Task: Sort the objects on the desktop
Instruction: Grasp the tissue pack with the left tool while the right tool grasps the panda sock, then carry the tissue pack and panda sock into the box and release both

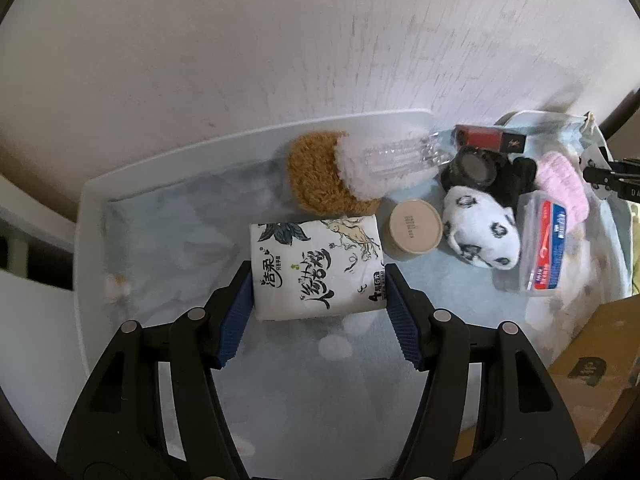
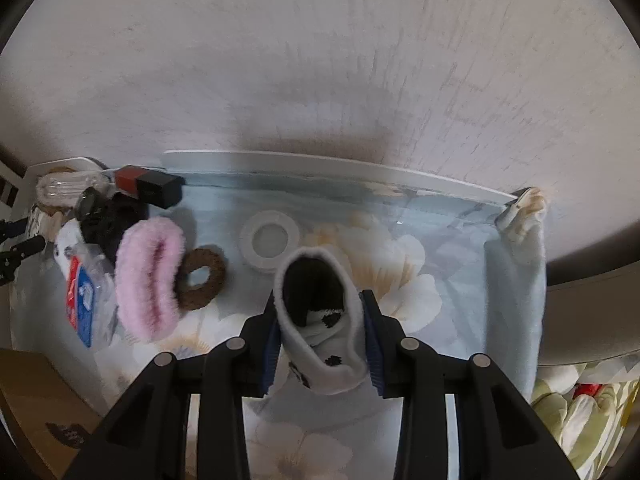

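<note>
1. The left tongs (image 1: 320, 292) pinched a white tissue pack (image 1: 316, 266) printed with black calligraphy; both blue pads pressed its short sides. The pack sat over the pale blue flowered cloth (image 1: 168, 240) that covered the tabletop.
2. The right tongs (image 2: 322, 320) pinched a white sock with black spots (image 2: 324, 320); its dark opening faced the camera, and the pads squeezed the fabric from both sides, over the same flowered cloth.
3. Just beyond the tissue pack, in the left wrist view: a brown fuzzy ring (image 1: 316, 176) with a white fluffy ring (image 1: 360, 168) lying against it and a clear plastic bottle (image 1: 404, 156) lying on its side across them.
4. Right of the pack stood a small beige round box (image 1: 416, 228), close to its corner. Next to that lay a second spotted white sock (image 1: 480, 232), bunched up.
5. Behind that sock: a black round-topped object (image 1: 476, 168), a black fabric lump, and a red-and-black box (image 1: 490, 138).
6. A clear packet with red and blue label (image 1: 544, 248) lay right of the sock; a pink fluffy ring (image 1: 564, 184) beside it.
7. The right wrist view showed a white tape roll (image 2: 270, 240) lying flat just beyond the held sock, and a thin brown ring (image 2: 202, 280) between it and the pink ring.
8. A white rim (image 2: 320, 160) edged the tabletop against a pale wall (image 2: 320, 60).
9. A cardboard box (image 1: 592, 360) sat at the near edge.
</note>
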Demonstrator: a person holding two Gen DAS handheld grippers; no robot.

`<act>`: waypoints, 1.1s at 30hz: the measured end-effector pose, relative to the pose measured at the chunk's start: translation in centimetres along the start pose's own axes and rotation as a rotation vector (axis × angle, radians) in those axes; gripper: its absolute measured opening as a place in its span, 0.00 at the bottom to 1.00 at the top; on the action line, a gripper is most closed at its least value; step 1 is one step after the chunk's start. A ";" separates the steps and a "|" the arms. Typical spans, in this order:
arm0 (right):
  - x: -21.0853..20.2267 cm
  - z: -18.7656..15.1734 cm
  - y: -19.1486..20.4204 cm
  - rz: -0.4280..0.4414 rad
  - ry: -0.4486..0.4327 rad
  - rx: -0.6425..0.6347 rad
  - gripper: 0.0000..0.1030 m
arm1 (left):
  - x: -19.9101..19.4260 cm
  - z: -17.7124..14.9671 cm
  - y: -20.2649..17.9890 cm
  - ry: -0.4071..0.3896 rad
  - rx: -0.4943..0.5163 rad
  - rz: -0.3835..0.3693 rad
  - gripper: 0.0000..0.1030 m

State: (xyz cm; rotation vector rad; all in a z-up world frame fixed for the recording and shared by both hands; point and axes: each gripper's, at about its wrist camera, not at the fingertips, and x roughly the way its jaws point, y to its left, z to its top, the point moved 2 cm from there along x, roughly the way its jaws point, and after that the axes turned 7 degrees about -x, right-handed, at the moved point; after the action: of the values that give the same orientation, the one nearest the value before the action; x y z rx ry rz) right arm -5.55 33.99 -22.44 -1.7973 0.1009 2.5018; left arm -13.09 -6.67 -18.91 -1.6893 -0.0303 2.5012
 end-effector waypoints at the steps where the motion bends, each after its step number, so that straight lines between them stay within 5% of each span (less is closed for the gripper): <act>1: -0.6 -0.2 0.0 0.001 -0.007 -0.001 0.33 | -0.7 0.0 0.0 -0.008 -0.003 0.003 0.58; 9: -6.8 -1.7 0.3 0.023 -0.082 -0.031 0.33 | -9.2 -0.3 -0.9 -0.114 -0.010 -0.015 0.58; 11: -8.5 -1.2 1.1 0.038 -0.108 -0.047 0.33 | -10.8 3.1 0.5 -0.142 0.003 -0.027 0.58; 14: -11.6 -1.0 1.3 0.078 -0.146 -0.068 0.33 | -13.5 2.2 0.0 -0.179 0.026 -0.041 0.58; 21: -16.9 -3.8 5.4 0.162 -0.205 -0.138 0.33 | -17.3 -2.8 -4.3 -0.209 0.086 -0.078 0.58; 33: -15.7 -9.1 14.1 0.285 -0.204 -0.249 0.33 | -16.6 -11.6 -10.0 -0.117 0.121 -0.111 0.58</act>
State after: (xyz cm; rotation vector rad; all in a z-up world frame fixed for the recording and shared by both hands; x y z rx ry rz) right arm 6.84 18.95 -10.16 -1.6988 0.0389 3.0049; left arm 4.69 0.73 -7.08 -1.4541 0.0152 2.4629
